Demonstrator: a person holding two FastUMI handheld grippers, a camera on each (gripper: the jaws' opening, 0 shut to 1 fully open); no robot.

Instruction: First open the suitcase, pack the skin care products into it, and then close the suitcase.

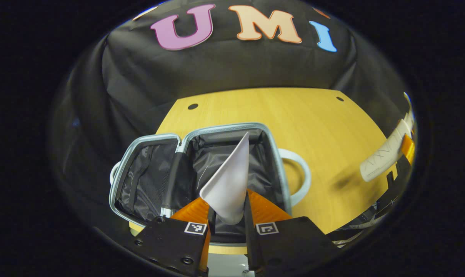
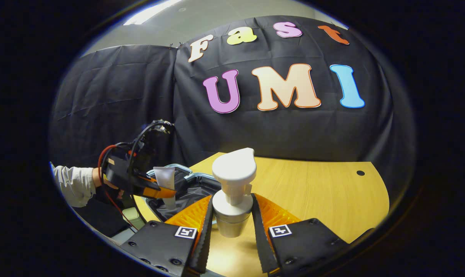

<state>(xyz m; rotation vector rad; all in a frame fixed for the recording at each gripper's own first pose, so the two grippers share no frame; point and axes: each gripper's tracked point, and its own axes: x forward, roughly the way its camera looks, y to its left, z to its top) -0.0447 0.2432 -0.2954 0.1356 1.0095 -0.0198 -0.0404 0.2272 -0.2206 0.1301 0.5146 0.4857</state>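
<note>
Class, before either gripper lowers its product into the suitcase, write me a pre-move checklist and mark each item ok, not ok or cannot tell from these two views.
1. Suitcase open, lining exposed: ok.
2. Left gripper shut on the white tube: ok.
3. Tube positioned over the open suitcase: ok.
4. Right gripper shut on the pump bottle: ok.
5. Pump bottle upright: ok.
6. Pump bottle above the suitcase: not ok, it is over the table beside it.

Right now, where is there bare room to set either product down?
The open grey-rimmed suitcase's black-lined right half lies bare beneath the white tube. Bare wooden tabletop stretches right of its white handle. It is crowded around the white pump bottle.
</note>
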